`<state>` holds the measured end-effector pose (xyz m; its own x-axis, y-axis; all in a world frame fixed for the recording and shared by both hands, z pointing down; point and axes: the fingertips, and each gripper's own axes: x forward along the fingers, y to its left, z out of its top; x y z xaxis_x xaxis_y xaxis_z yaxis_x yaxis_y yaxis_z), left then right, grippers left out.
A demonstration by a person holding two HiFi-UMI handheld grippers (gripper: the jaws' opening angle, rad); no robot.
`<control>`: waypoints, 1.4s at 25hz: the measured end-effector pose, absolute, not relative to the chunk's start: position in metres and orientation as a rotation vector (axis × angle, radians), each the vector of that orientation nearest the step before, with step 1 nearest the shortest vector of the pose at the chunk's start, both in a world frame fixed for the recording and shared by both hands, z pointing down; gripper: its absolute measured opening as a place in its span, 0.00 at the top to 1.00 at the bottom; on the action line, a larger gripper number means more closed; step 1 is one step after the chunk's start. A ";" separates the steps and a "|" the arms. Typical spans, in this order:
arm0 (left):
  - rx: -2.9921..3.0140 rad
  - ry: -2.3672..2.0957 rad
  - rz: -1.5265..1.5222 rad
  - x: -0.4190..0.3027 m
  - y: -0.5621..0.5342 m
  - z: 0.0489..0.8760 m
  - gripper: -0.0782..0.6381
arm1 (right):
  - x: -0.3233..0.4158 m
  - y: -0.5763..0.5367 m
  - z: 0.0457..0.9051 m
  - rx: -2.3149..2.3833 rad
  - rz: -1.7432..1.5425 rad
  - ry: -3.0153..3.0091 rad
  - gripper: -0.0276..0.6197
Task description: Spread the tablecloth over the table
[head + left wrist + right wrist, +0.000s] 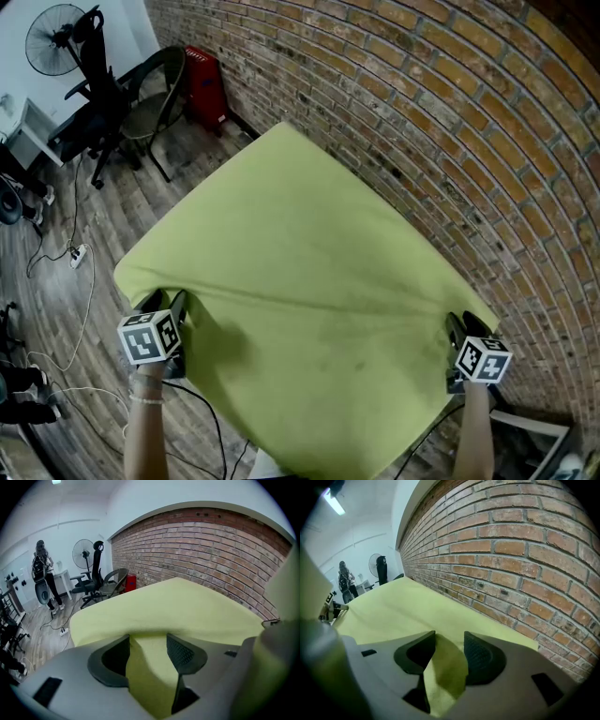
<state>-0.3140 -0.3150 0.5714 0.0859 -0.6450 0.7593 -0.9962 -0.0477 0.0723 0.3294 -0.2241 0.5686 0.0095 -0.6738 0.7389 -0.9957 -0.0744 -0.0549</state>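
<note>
1. while it is held by its two near corners, the yellow-green tablecloth (309, 253) lies spread flat over the table, which it covers wholly in the head view.
2. the left gripper (167, 302) is clamped on the cloth's near left corner. in the left gripper view a fold of the fabric runs up between the two dark pads (180, 651) and touches both.
3. the right gripper (461, 326) is closed on the near right corner, and the right gripper view shows a bunched fold pinched between its pads.
4. a shallow crease (281, 298) runs across the cloth from one gripper toward the other, and the near edge hangs down in a curve between the holder's forearms (141, 441).
5. the cloth's right side lies just beside the brick wall (450, 122). its far corner points toward a red box (204, 86) standing at the wall's foot.
6. a dark chair (150, 108), a black office chair (94, 94) and a standing fan (52, 37) are beyond the cloth's far left edge, on the wooden floor (103, 234). a white power strip (78, 255) with cables lies on that floor to the left.
7. far off in the left gripper view a person (43, 573) stands by a white desk (63, 581).
</note>
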 end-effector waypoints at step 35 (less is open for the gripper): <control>2.174 -1.699 0.550 -0.248 -0.248 0.434 0.86 | 0.266 -0.183 0.436 1.812 0.387 -2.029 0.87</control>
